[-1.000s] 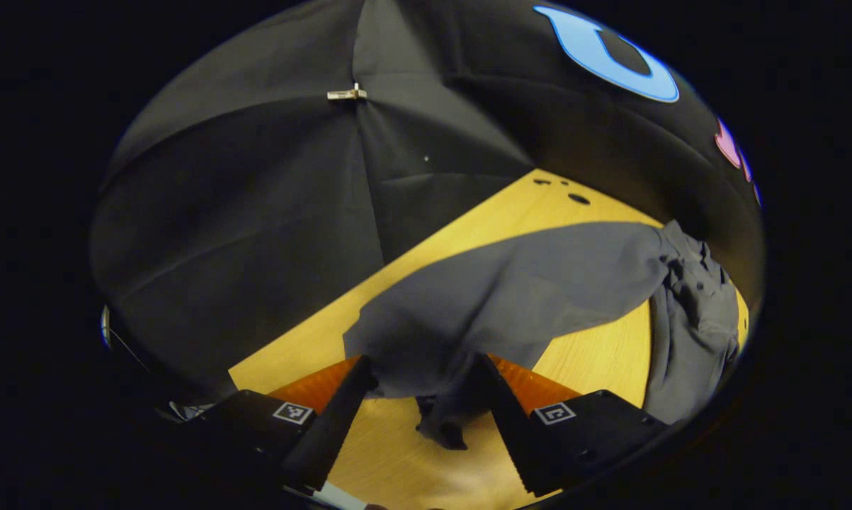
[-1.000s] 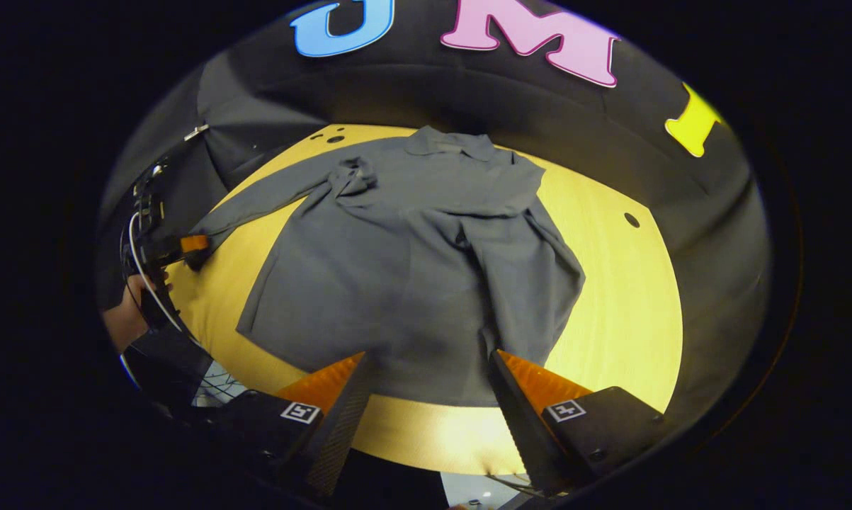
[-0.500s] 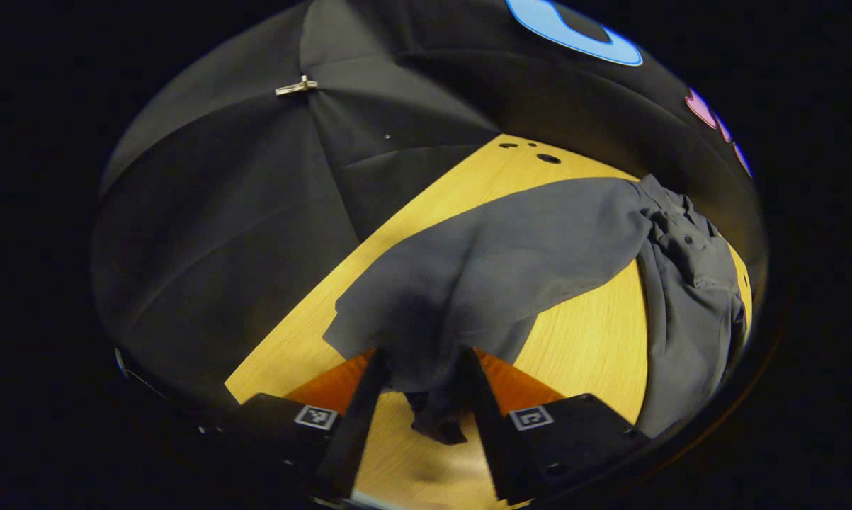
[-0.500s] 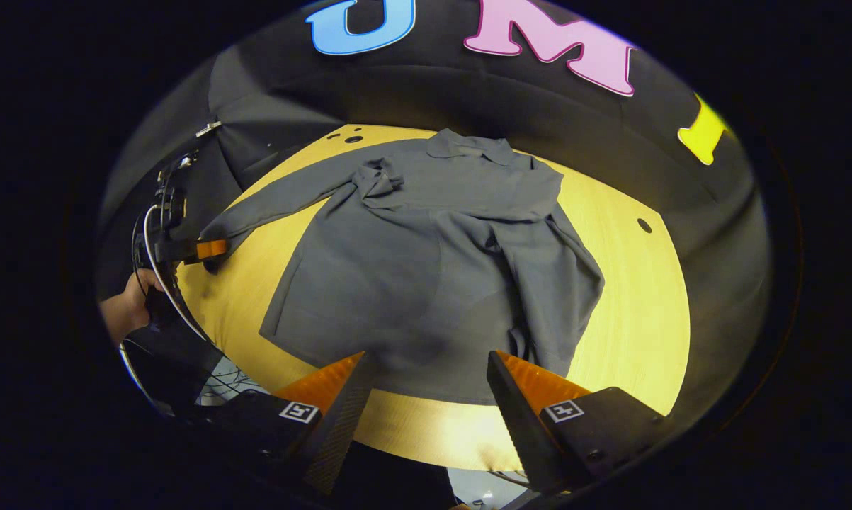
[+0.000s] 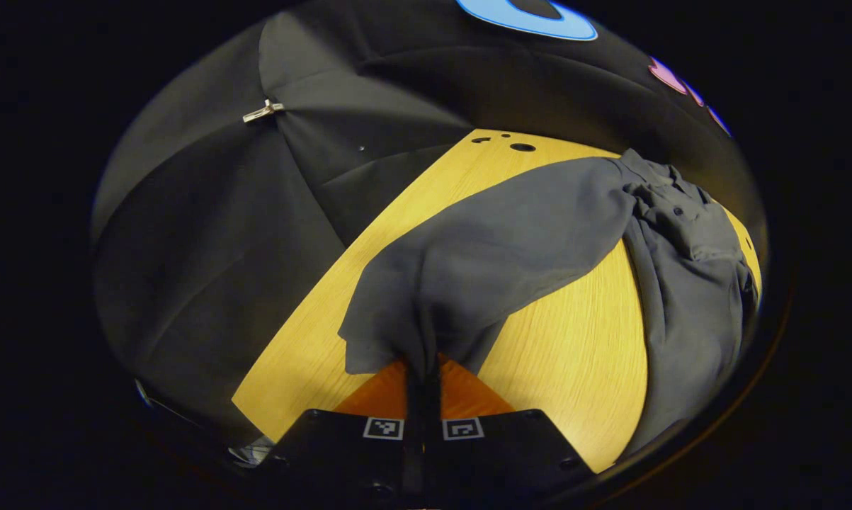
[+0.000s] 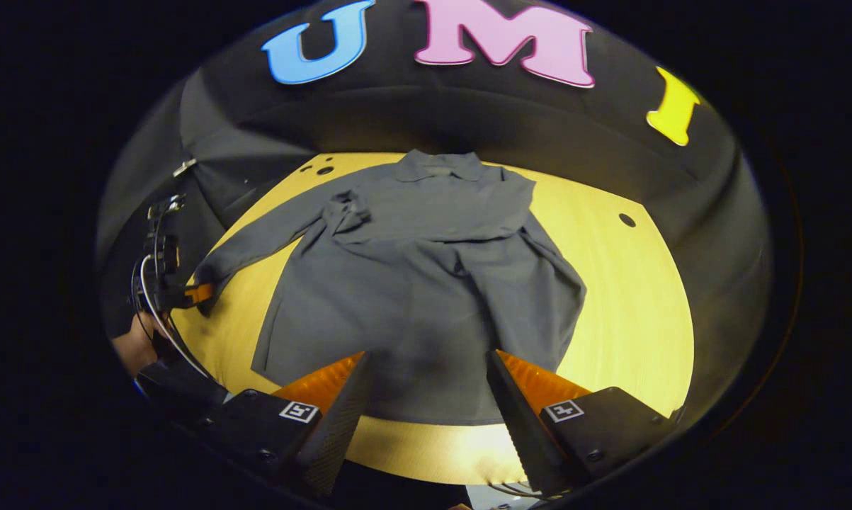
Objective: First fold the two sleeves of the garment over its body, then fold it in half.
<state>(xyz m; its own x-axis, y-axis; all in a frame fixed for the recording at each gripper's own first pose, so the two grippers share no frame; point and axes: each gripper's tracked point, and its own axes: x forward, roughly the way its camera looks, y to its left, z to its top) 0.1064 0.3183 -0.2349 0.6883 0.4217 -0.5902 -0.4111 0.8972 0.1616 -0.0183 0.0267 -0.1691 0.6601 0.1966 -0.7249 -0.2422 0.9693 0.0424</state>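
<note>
left gripper (image 5: 423, 368): low at table (image 5: 560, 354) edge, fingers clamped on sleeve (image 5: 482, 262) cuff
right gripper (image 6: 426, 386): fingers wide apart, above hem
garment (image 6: 426, 283): flat on table – other sleeve folded over body

No legible text; square coded markers on both tools

A recording booth, not a home: black cloth wall (image 6: 468, 117) hung close behind a bare wooden table (image 6: 631, 297), pinned by a metal clip (image 5: 259, 112) left of the table, cables (image 6: 153, 283) trailing beside its left edge.
</note>
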